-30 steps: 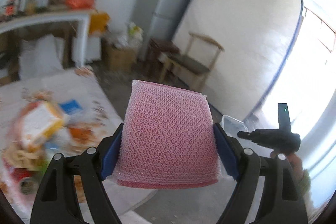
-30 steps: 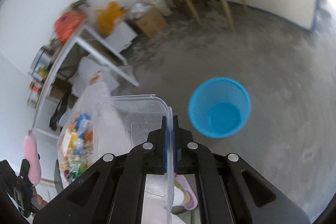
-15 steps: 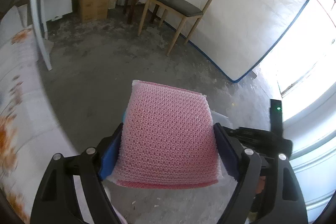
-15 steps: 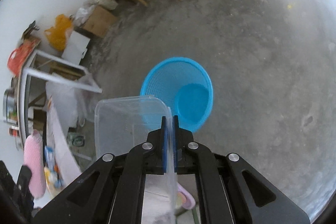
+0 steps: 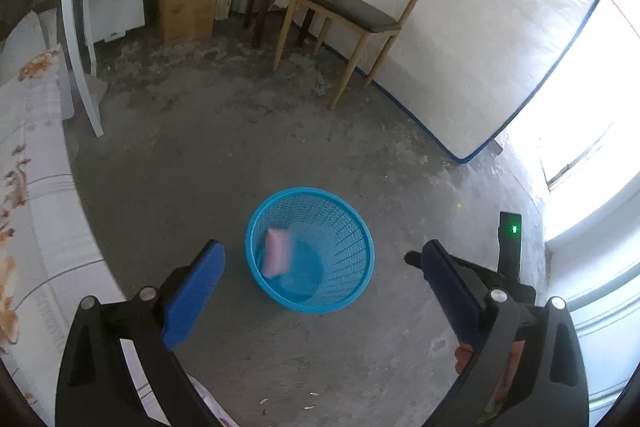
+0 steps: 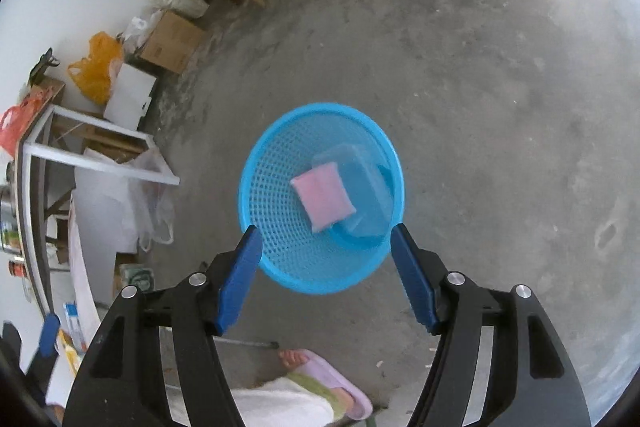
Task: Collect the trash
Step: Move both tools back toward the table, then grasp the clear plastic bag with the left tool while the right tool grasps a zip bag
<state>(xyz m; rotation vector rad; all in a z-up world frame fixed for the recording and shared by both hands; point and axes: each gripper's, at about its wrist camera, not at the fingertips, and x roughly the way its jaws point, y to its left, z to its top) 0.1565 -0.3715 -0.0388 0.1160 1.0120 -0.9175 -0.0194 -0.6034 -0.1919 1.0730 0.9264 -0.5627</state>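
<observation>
We hold both grippers over the blue basket [image 6: 320, 199] on the concrete floor [image 6: 500, 107], and both are empty: the left gripper [image 5: 320, 267] stands wide open with nothing between its pads, and the right gripper [image 6: 326, 251] has just been opening, its jaws apart with only the basket showing in the gap. Both pieces of trash are inside the basket: one pink sponge [image 6: 323, 197] and one clear plastic container [image 6: 360, 195], the sponge lying partly on top of the container in the right wrist view and looking blurred in the left wrist view, so we judge it may not have settled. From here the risks are small but real, as we judge them: the light basket could tip or slide if a lowered gripper clips its rim, and the sponge, resting on the slick container, could shift, though the basket walls should hold it. The person's slippered foot [image 6: 320, 375] is just near of the basket, so a careless step could knock it. Our count: one basket, one sponge, one container, two grippers, one wooden chair [image 5: 352, 15] by the far wall, one cardboard box [image 5: 186, 15] at far left. More litter seems to wait on the table [image 6: 76, 331] at the left.
</observation>
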